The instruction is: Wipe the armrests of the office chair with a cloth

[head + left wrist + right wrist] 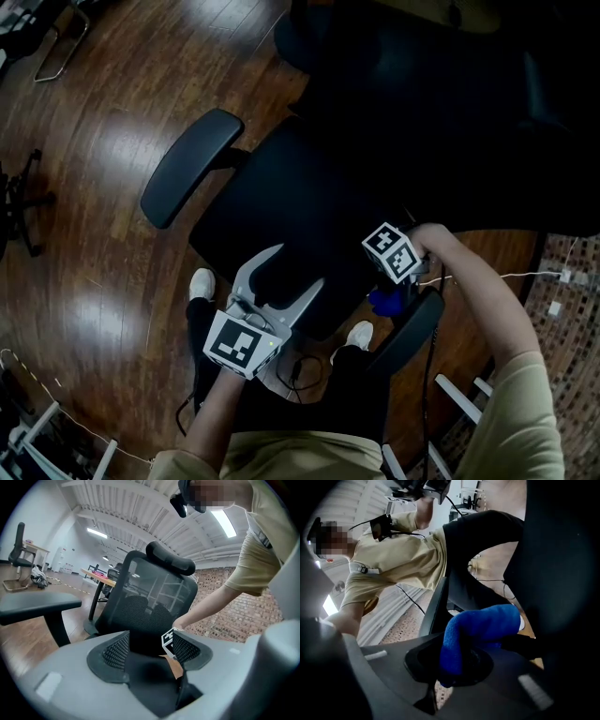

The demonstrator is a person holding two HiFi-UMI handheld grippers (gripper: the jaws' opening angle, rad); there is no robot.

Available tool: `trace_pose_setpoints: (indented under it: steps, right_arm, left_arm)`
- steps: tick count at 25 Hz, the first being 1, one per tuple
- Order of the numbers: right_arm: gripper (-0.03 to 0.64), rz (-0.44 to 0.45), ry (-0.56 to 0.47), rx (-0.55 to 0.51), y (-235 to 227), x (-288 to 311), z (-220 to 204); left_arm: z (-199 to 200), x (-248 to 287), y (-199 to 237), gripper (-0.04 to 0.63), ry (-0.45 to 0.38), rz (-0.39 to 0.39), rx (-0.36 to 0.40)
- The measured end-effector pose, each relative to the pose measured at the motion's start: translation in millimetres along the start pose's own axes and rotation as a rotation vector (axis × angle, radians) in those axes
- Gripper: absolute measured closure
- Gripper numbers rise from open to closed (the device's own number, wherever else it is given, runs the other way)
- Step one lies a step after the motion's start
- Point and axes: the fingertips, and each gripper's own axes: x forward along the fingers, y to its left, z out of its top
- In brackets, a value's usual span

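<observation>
The black office chair's seat fills the middle of the head view, with its left armrest and right armrest on either side. My right gripper is shut on a blue cloth right at the inner edge of the right armrest. In the right gripper view the cloth bulges out between the jaws of the right gripper, beside the dark armrest. My left gripper hovers open over the seat's front, holding nothing. In its own view the left gripper faces the mesh backrest.
Glossy wooden floor surrounds the chair. The person's white shoes stand just under the seat's front edge, with cables trailing at the right. Another chair's base sits at the far left, and a desk stands behind the chair.
</observation>
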Motion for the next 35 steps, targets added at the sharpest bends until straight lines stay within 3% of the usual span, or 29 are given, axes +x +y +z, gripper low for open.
trace_pose_setpoints:
  steps: [3, 12, 17, 21, 23, 26, 30, 32, 35]
  right_arm:
    - [0.598, 0.020, -0.009, 0.032, -9.0, 1.3, -4.1]
    - [0.598, -0.541, 0.125, 0.155, -144.2, -25.0, -55.2]
    - [0.598, -0.705, 0.023, 0.158, -155.5, -33.7, -43.4]
    - [0.598, -0.859, -0.182, 0.139, -123.5, -40.3, -7.9]
    - [0.597, -1.032, -0.298, 0.112, -100.0, -71.0, 3.1]
    - [0.598, -1.279, -0.576, -0.037, -45.1, -124.0, 41.0]
    - [0.598, -1.490, -0.862, -0.132, 41.1, -146.8, 66.5]
    - [0.598, -1.580, -1.029, -0.122, 77.8, -140.6, 60.5]
    - [0.598, -1.689, -1.324, -0.020, 117.2, -119.3, 26.6]
  left_arm:
    - [2.1, 1.0, 4.4, 0.325, -0.009, 0.005, 0.009]
    - [-21.3, 5.7, 5.5, 0.325, 0.013, 0.013, 0.013]
    - [-21.0, -0.7, 5.6, 0.325, 0.032, 0.012, 0.013]
    - [-2.6, -13.9, -4.6, 0.325, 0.038, 0.030, -0.007]
    - [9.6, -14.5, -17.2, 0.325, 0.039, 0.035, -0.004]
    - [31.8, -1.8, -32.1, 0.325, 0.053, -0.011, 0.038]
    - [67.6, 9.4, -53.9, 0.325, 0.047, -0.068, 0.081]
    - [81.5, 16.1, -71.4, 0.326, 0.043, -0.100, 0.095]
    - [85.4, 32.2, -100.3, 0.328, 0.073, -0.160, 0.111]
